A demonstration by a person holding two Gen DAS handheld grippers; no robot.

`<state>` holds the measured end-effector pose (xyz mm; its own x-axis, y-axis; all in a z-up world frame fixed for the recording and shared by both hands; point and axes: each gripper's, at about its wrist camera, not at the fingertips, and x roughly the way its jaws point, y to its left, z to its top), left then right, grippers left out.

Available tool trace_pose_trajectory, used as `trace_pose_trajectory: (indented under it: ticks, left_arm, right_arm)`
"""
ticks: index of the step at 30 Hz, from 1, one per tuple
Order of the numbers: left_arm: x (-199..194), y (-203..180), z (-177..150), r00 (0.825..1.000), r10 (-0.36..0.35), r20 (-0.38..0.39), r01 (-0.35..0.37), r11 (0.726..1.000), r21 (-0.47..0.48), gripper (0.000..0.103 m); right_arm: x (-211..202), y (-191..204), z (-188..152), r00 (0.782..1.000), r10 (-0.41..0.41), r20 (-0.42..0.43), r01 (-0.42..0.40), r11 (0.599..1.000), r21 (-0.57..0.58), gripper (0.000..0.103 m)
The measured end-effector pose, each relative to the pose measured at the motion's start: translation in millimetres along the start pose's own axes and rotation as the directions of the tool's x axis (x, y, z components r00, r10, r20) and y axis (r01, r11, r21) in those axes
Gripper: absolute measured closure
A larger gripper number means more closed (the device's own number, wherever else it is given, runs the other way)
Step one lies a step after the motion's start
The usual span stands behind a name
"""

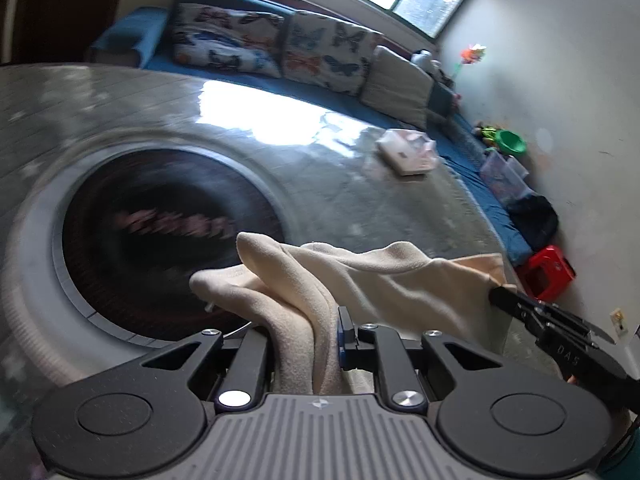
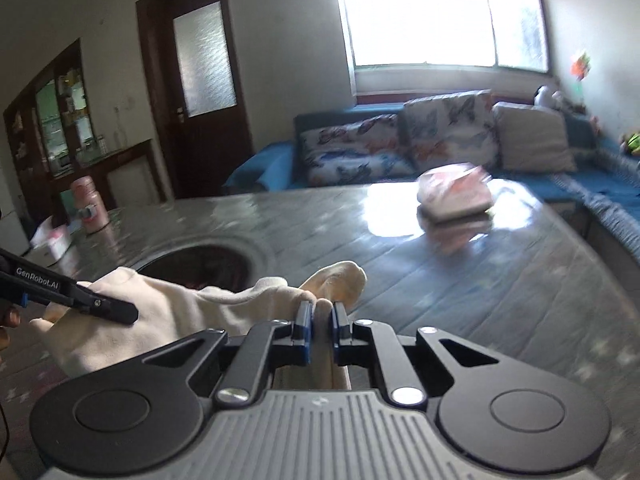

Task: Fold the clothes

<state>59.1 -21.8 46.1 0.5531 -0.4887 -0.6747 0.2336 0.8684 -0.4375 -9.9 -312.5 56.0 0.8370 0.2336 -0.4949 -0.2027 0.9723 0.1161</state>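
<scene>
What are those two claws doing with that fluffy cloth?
A person is folding clothes with a claw in each hand. The left claw and the right claw are both pinched shut on the same cream cloth, holding it stretched above the grey table. A folded pile already sits farther back on the table.

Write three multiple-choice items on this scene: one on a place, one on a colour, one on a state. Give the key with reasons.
1. Where does the folded stack of clothes lie?
A. on the grey glossy table
B. on the blue sofa
C. on the floor

2. What colour is the held fleece garment?
A. navy
B. cream
C. red

3. How do the jaws of the left gripper stand?
A. wide open
B. shut on the garment
C. out of view

Key: 1 A, its reflection shows in the tabletop; 2 B, pale cream in both views; 3 B, cloth is pinched between them.
</scene>
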Motion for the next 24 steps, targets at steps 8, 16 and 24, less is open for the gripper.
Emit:
trace_pose_trajectory:
  ticks: [8, 16, 24]
  left_arm:
    - [50.1, -52.8, 32.0, 0.998, -0.065, -0.012, 0.065, 0.995, 0.069, 0.088]
    - [100.6, -91.9, 48.8, 0.997, -0.074, -0.028, 0.077, 0.989, 0.123, 0.088]
    - [145.4, -96.7, 44.3, 0.995, -0.050, -0.085, 0.060, 0.991, 0.124, 0.088]
  right_arm:
    - [1.1, -50.5, 36.2, 0.988, -0.150, 0.025, 0.151, 0.988, -0.031, 0.095]
    - [19.3, -96.0, 49.9, 0.968, -0.250, 0.019, 0.250, 0.968, -0.024, 0.095]
    - [55.0, -130.6, 33.4, 0.954, -0.296, -0.049, 0.297, 0.955, 0.021, 0.095]
